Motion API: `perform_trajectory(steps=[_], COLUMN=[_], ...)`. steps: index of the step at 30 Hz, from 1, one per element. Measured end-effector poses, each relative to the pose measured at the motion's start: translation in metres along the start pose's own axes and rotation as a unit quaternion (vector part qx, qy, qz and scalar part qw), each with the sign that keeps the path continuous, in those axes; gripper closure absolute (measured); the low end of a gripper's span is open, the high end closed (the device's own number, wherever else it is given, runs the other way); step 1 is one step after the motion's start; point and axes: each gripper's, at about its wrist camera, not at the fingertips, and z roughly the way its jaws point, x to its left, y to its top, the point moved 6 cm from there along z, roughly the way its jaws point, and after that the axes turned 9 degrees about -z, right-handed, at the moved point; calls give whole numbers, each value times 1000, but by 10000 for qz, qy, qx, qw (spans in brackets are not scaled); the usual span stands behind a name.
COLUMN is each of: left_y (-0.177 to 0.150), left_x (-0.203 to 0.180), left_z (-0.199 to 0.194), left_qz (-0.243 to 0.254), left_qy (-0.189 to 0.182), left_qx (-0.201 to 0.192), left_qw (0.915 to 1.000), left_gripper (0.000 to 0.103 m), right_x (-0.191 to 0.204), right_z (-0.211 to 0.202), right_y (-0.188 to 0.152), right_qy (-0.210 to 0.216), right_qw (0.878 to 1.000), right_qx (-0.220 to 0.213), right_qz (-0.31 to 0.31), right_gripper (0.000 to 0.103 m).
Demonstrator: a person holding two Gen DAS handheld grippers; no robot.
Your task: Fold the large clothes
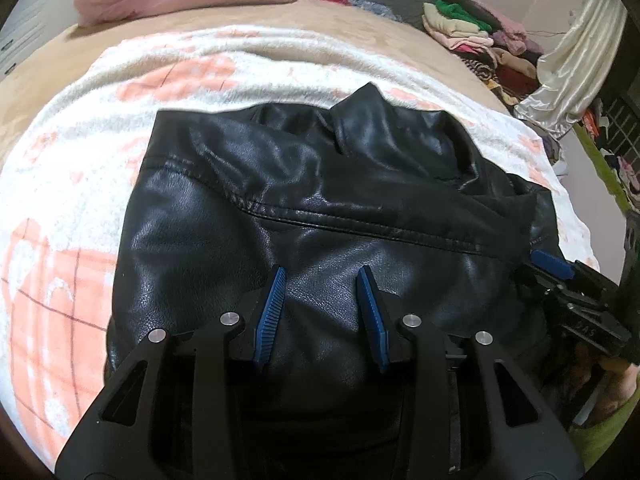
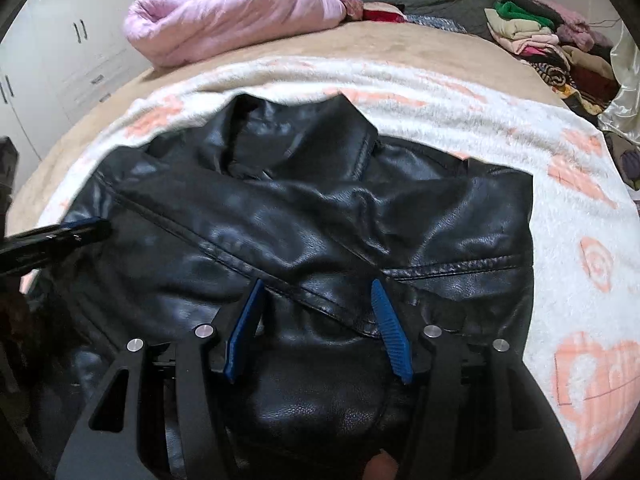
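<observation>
A black leather jacket [image 1: 320, 200] lies back side up on a white and peach blanket [image 1: 80, 160], collar at the far end, sleeves folded in. My left gripper [image 1: 322, 276] is open, its blue pads just above the jacket's lower back. My right gripper [image 2: 318, 286] is open too, hovering over the jacket [image 2: 320, 208] near a seam. The right gripper also shows at the right edge of the left wrist view [image 1: 552, 264]. The left gripper shows at the left edge of the right wrist view [image 2: 76, 228]. Neither holds anything.
The blanket [image 2: 560, 220] covers a tan bed [image 2: 360, 44]. A pink quilt [image 2: 224, 20] lies at the far side. A pile of folded clothes [image 2: 552, 40] sits at the far right. White wardrobe doors [image 2: 60, 52] stand on the left.
</observation>
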Motion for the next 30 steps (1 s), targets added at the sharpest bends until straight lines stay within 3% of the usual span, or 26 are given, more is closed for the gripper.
perform_trajectory(steps=[4, 9, 12, 14, 17, 21, 25, 30], left_y=[-1, -14, -29, -43, -64, -77, -75, -76], left_x=[-12, -33, -44, -53, -55, -55, -54, -51], left_z=[-26, -46, -48, -44, -27, -12, -12, -15], left_qz=[92, 236, 336, 479, 596, 665, 558, 508], left_qy=[-203, -308, -374, -385, -160, 36, -78, -179], left_qx=[-231, -331, -209, -89, 142, 112, 143, 138], left_qw=[9995, 9987, 9985, 9981, 9980, 9977, 9983, 9985], left_gripper=[73, 65, 65, 65, 65, 65, 65, 65], right_x=[-2, -9, -7, -3, 4, 24, 44, 34], right_z=[-30, -68, -85, -94, -99, -92, -73, -34], right_y=[8, 11, 9, 8, 5, 1, -15, -46], right_qy=[193, -18, -165, -46, 81, 134, -67, -458], right_qw=[9991, 9973, 9961, 9953, 9950, 9963, 9972, 9963], right_qx=[-337, -717, -869, -962, -991, -814, -416, 469], right_qz=[140, 149, 13, -7, 2, -231, -625, -550], right_gripper=[44, 42, 42, 42, 42, 42, 42, 43])
